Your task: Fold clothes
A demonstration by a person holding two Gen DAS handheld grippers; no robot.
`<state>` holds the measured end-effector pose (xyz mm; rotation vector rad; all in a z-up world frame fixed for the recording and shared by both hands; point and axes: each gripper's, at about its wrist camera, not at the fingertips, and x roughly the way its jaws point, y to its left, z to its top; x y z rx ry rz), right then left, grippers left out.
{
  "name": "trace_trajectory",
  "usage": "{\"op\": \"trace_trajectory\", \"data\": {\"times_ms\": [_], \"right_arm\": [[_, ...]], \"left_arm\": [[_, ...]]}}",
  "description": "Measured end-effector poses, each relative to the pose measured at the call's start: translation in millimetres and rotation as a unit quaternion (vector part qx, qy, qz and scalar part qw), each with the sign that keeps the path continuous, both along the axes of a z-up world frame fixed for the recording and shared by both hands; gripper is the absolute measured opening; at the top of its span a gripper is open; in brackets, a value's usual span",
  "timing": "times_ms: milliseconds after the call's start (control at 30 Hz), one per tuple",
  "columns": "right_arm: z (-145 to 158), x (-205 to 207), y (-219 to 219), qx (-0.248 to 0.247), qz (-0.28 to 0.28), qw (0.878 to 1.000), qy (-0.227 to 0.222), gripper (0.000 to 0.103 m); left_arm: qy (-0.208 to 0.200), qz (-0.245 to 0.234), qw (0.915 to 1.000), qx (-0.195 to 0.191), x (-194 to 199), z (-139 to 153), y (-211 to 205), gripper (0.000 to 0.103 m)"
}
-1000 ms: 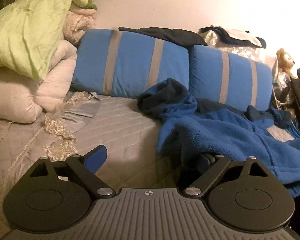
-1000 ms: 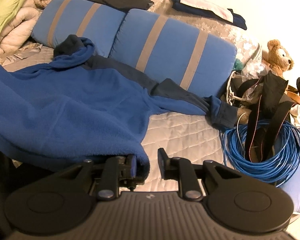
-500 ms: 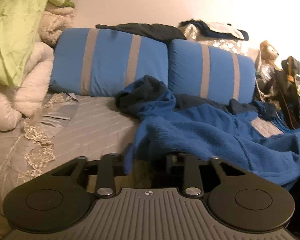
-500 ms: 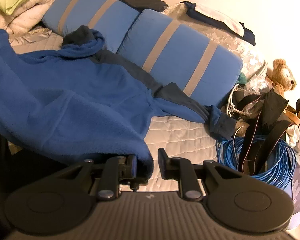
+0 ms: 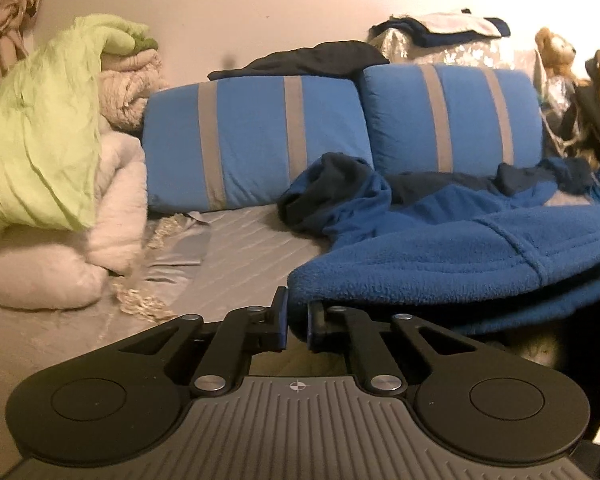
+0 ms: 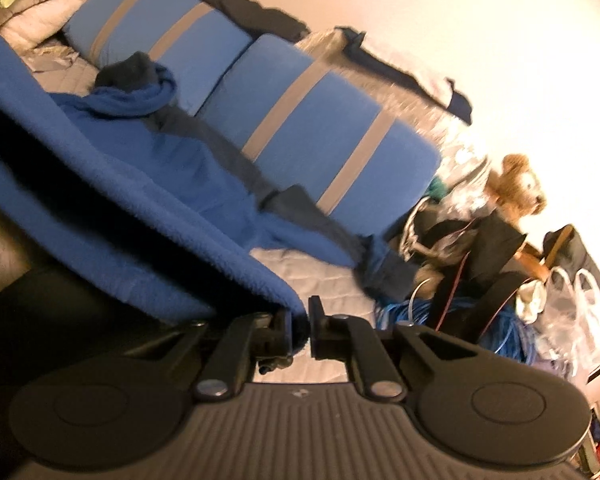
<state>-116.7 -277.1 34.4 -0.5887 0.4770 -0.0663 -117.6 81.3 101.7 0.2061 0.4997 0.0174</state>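
Observation:
A blue fleece hoodie (image 5: 460, 256) with dark navy hood and sleeve panels lies across the grey quilted bed (image 5: 252, 256). My left gripper (image 5: 298, 310) is shut on the hoodie's lower hem and holds it lifted above the bed. My right gripper (image 6: 300, 316) is shut on another corner of the hoodie (image 6: 148, 200), which stretches up and away to the left. The hood (image 6: 136, 80) rests near the pillows. One sleeve (image 6: 340, 248) trails to the right.
Two blue pillows with grey stripes (image 5: 260, 140) (image 6: 320, 132) lean on the wall. A green and white bedding pile (image 5: 48, 152) sits at left. A teddy bear (image 6: 516, 184), dark straps and bags (image 6: 496, 256) and a blue cable coil (image 6: 512, 332) crowd the right.
My left gripper went from open to shut on the hoodie's hem and lifted it. My right gripper, still holding, rose and tilted, so the hem is now taut between both grippers.

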Motion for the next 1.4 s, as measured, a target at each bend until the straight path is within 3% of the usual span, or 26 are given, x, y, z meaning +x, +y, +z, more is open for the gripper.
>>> {"op": "trace_trajectory", "data": {"times_ms": [333, 400, 567, 733, 800, 833, 867, 900, 967, 1000, 1067, 1200, 1333, 1400], "right_arm": [[40, -23, -7, 0.008, 0.002, 0.999, -0.035, 0.012], [35, -26, -11, 0.021, 0.0, 1.0, -0.016, 0.012], [20, -35, -19, 0.054, -0.007, 0.998, 0.035, 0.012], [4, -41, -25, 0.083, -0.013, 0.993, 0.085, 0.016], [-5, -37, -26, 0.093, -0.013, 0.989, 0.111, 0.034], [-6, -36, -29, 0.099, -0.008, 0.988, 0.122, 0.041], [-7, -34, -32, 0.106, -0.001, 0.986, 0.132, 0.055], [-8, -33, -34, 0.113, 0.006, 0.983, 0.142, 0.071], [-4, -30, -46, 0.143, 0.027, 0.978, 0.153, 0.091], [-1, -30, -53, 0.163, 0.038, 0.974, 0.155, 0.099], [7, -26, -68, 0.219, 0.059, 0.959, 0.171, 0.103], [22, -21, -86, 0.277, 0.088, 0.938, 0.188, 0.103], [44, -14, -89, 0.297, 0.103, 0.933, 0.176, 0.103], [60, -7, -85, 0.278, 0.104, 0.94, 0.17, 0.103]], "left_arm": [[-0.021, 0.001, 0.9994, 0.026, -38, 36, -12, 0.009], [-0.017, -0.003, 0.9994, 0.03, -48, 40, -14, 0.009], [0.048, -0.013, 0.9987, 0.012, -50, 9, -11, 0.009], [0.103, 0.004, 0.9939, -0.037, -33, -24, 1, 0.011], [0.118, -0.004, 0.9921, -0.043, -29, -27, 5, 0.013], [0.124, -0.009, 0.9913, -0.042, -27, -27, 7, 0.02], [0.132, -0.008, 0.9904, -0.04, -25, -25, 9, 0.034], [0.138, -0.008, 0.9895, -0.041, -23, -23, 12, 0.042], [0.157, -0.029, 0.9851, -0.065, -23, -17, 20, 0.071], [0.167, -0.044, 0.9814, -0.083, -24, -14, 25, 0.074], [0.197, -0.079, 0.9701, -0.118, -22, -5, 36, 0.074], [0.225, -0.131, 0.9537, -0.151, -24, 13, 46, 0.074], [0.214, -0.151, 0.9508, -0.165, -21, 38, 44, 0.075], [0.209, -0.151, 0.9543, -0.151, -15, 55, 39, 0.075]]}}
